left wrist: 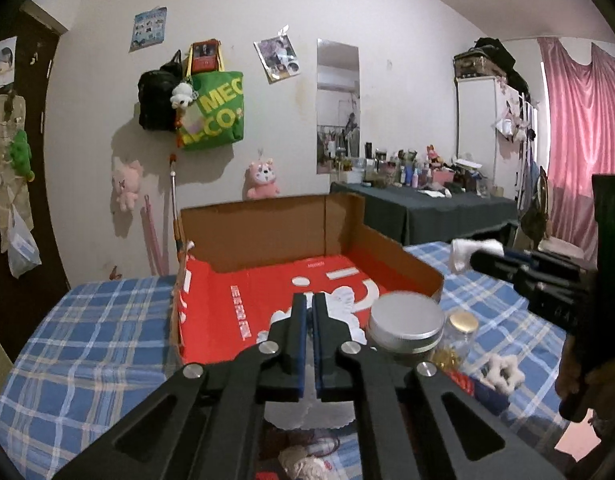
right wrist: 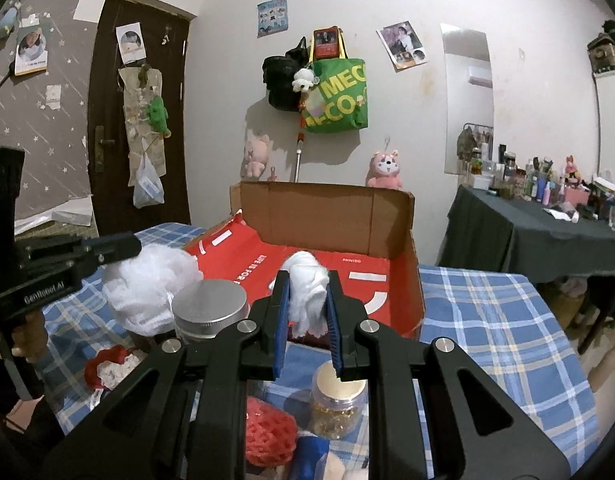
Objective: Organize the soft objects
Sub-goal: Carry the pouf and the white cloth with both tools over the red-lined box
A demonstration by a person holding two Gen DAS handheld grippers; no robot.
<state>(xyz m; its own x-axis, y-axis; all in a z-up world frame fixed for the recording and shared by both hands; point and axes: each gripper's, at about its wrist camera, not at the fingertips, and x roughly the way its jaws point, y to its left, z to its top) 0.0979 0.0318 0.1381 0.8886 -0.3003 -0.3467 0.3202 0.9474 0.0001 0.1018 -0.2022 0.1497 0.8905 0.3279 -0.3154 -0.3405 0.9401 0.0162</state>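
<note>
White cotton wad [right wrist: 307, 296] sits pinched between the blue-padded fingers [right wrist: 281, 320] of the right gripper [right wrist: 307, 280], its fluffy top bulging above the fingertips and its lower end hanging between the jaws, over the near edge of an open cardboard box [right wrist: 387, 216] with a red printed floor. That box rests on a blue plaid bedspread [right wrist: 487, 320].

To the left, the left gripper [left wrist: 308, 300] has its jaws closed together; from its own camera only a thin gap shows between the pads, and a white mesh pouf [right wrist: 147, 288] hangs at its tip and below it in the right wrist view. Whether the pouf's netting is caught between those pads cannot be told.

A silver-lidded jar [right wrist: 209, 304] stands just beside the pouf, near the box's front. A smaller gold-lidded jar [right wrist: 339, 396] and a red knitted ball [right wrist: 267, 428] lie under the right gripper.
</note>
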